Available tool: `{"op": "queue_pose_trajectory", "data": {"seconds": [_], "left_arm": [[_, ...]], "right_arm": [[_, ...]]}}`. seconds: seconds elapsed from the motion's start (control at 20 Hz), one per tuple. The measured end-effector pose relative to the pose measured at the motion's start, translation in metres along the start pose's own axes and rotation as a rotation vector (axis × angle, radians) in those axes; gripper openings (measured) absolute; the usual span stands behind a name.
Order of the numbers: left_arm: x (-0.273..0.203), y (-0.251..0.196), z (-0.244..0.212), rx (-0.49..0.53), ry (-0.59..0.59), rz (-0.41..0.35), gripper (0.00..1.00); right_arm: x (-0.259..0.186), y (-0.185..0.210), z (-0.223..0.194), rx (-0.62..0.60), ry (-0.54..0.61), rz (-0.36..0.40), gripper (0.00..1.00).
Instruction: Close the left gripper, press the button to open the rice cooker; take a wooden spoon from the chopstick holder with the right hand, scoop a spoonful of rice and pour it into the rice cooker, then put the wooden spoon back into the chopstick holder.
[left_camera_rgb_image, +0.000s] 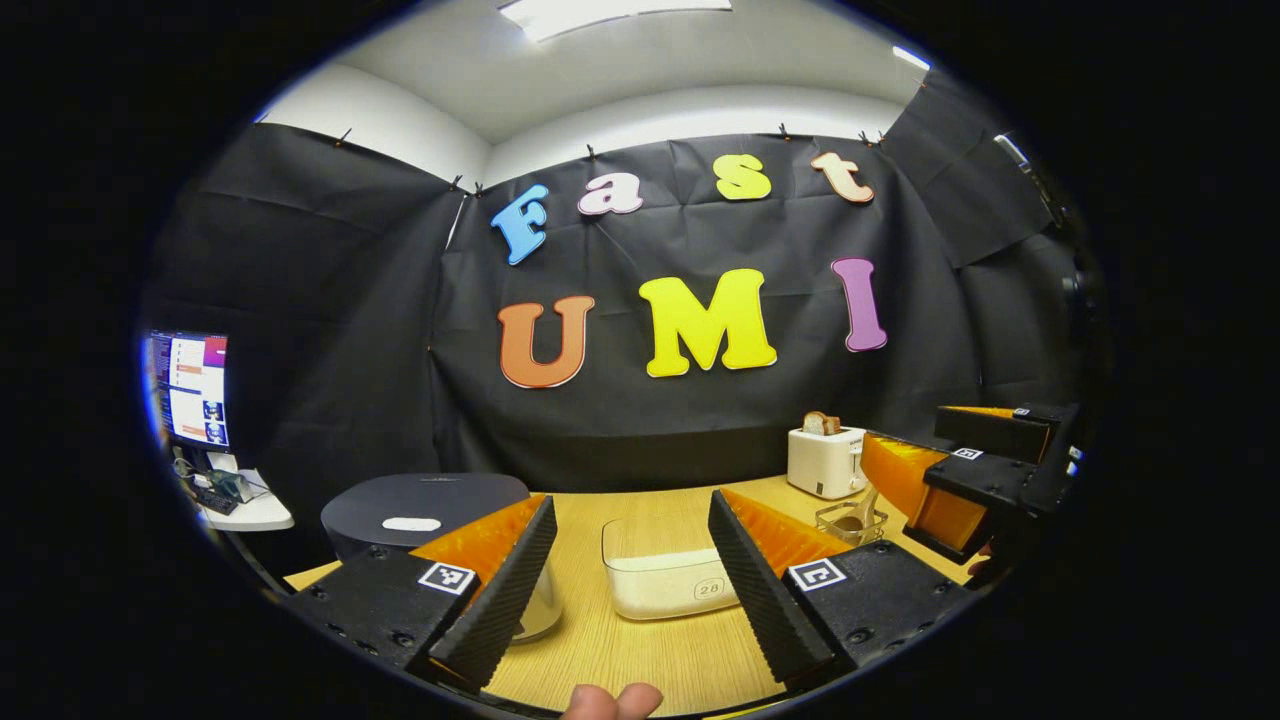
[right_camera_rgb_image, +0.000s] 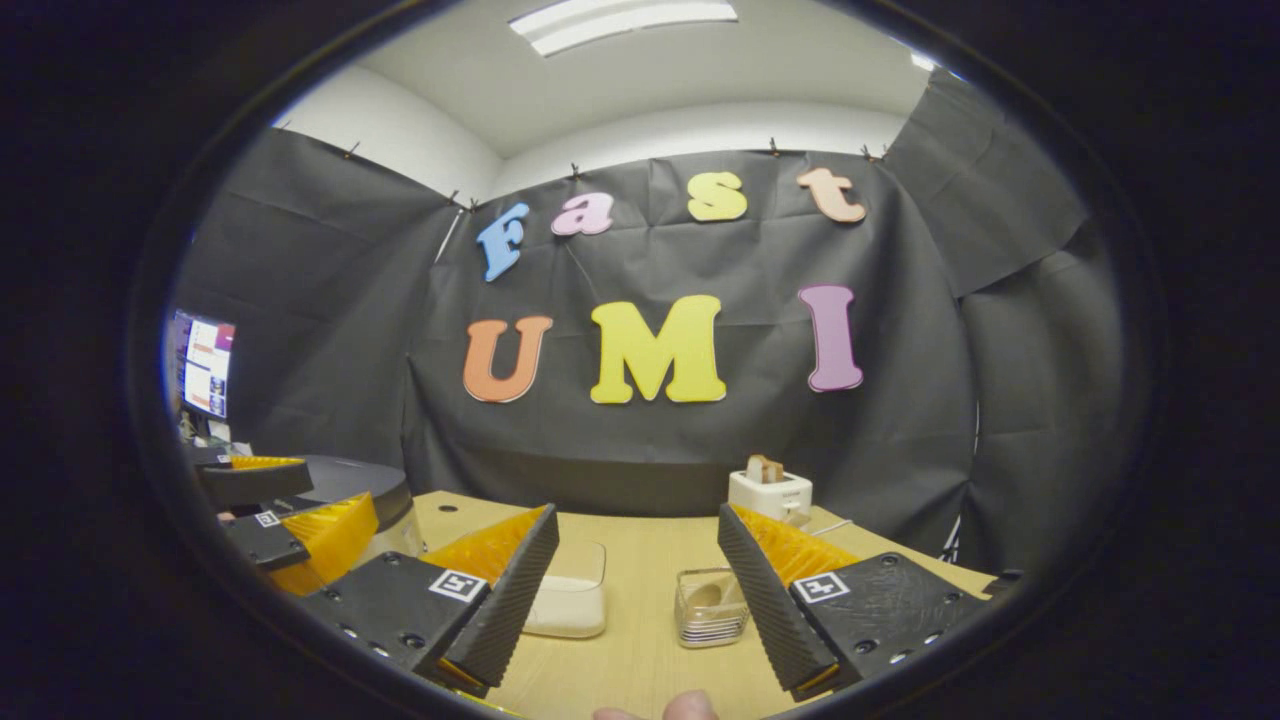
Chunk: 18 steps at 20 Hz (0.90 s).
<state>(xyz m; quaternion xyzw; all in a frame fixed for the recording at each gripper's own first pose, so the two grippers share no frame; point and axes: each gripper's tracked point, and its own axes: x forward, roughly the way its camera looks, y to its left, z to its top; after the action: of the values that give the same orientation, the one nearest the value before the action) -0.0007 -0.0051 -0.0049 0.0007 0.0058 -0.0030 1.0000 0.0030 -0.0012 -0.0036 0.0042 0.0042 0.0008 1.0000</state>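
Left gripper and right gripper hover level above the table, jaws wide, empty. Rice container tag reads "28".

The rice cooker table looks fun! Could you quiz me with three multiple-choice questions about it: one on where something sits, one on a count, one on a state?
1. Where does the toaster stand?
A. at the table's far edge by the black cloth
B. on the rice cooker
C. inside the rice container

2. How many bread slices stick out of the toaster?
A. none
B. one
C. four

3. How is the rice cooker's lid?
A. removed
B. wide open
C. down, closed

Answers:
1 A: it stands behind the rice container and the chopstick holder.
2 B: a single brown slice rises from its top.
3 C: the dark lid lies flat over the cooker.
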Motion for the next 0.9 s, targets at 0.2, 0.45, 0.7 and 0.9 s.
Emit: {"op": "queue_pose_trajectory", "data": {"seconds": [0.2,0.45,0.7,0.9], "left_arm": [[0.001,0.004,0.000,0.001,0.002,0.012,0.97],[0.001,0.003,-0.001,-0.002,0.003,0.014,0.97],[0.001,-0.004,-0.006,-0.010,0.021,0.023,0.97],[-0.004,-0.004,0.005,-0.002,0.003,0.066,0.97]], "right_arm": [[0.001,0.002,-0.002,0.010,0.003,0.003,0.95],[0.001,0.000,-0.003,0.004,0.004,0.007,0.95],[0.000,-0.007,-0.005,0.016,-0.008,0.020,0.95],[0.007,-0.006,-0.016,0.035,0.020,0.074,0.96]]}}
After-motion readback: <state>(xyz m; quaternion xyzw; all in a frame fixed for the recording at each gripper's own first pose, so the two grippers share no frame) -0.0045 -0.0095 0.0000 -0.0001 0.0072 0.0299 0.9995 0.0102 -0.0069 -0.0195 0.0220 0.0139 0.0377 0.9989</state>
